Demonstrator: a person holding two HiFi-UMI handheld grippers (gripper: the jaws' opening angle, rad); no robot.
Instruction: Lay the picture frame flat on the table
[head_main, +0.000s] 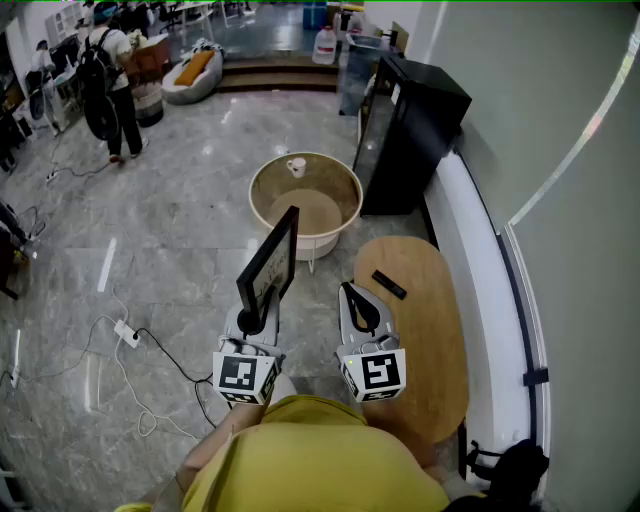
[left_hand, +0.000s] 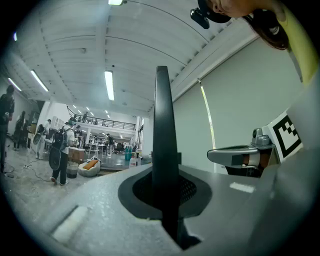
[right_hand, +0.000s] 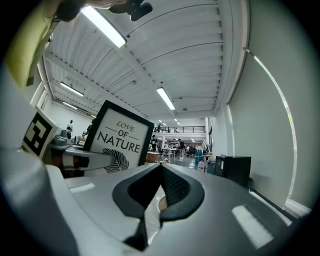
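The wooden worktop (head_main: 430, 330) lies to your right, and the picture frame (head_main: 270, 262) stands upright off it, clamped edge-on in your left gripper (head_main: 252, 318) jaws; your right gripper (head_main: 360, 305) jaws are closed on nothing.

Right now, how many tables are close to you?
2: a round table ahead with a cup on it, and an oval wooden table nearer, on the right. Others may be hidden.

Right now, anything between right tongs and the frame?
No. Head view shows only open floor between the right tongs and the frame, which the left tongs hold.
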